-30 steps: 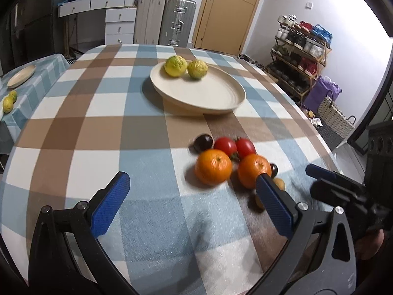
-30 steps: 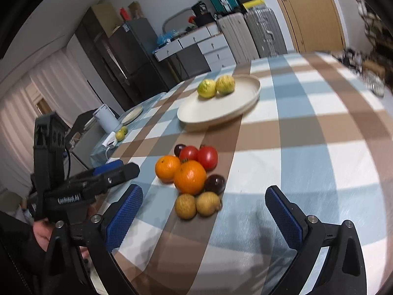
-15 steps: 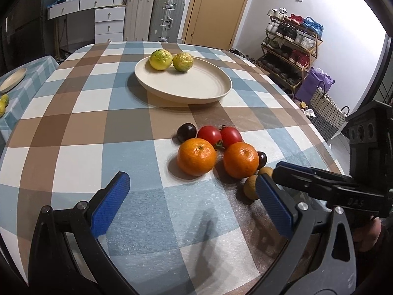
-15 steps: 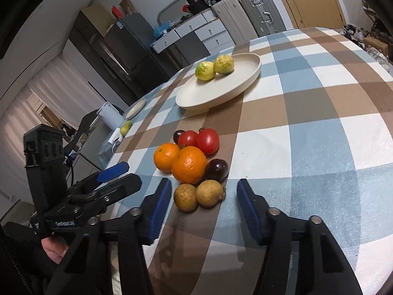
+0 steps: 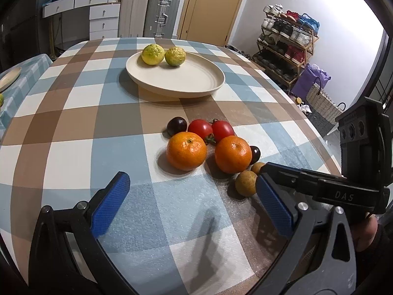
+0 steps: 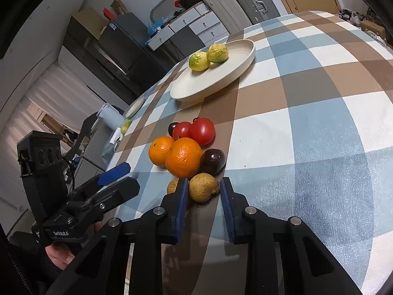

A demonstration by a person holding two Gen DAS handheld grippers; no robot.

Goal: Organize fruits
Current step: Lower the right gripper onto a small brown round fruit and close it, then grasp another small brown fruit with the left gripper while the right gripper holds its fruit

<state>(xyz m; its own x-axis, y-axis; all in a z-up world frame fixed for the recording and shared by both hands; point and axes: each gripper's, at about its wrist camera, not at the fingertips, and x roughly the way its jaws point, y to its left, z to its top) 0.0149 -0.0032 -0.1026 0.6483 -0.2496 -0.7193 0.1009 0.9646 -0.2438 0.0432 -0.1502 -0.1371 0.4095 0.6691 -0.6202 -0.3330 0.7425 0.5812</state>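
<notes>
Right claw [image 6: 203,191] brackets the tan fruit [image 6: 203,187], pads not touching; left claw [image 5: 191,196] gapes over bare cloth.

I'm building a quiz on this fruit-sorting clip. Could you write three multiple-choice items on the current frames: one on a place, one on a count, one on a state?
1. Where do the two yellow-green fruits lie?
A. on the cream plate
B. beside the oranges
C. on the shoe rack

2. How many oranges are on the tablecloth?
A. one
B. two
C. four

3. How is the right gripper set?
A. wide open above the plate
B. shut on a tomato
C. fingers narrowed around a small tan fruit

Answers:
1 A: both yellow-green fruits sit at the far side of the cream plate.
2 B: two oranges lie side by side.
3 C: the right gripper brackets the small tan fruit; contact is unclear.
</notes>
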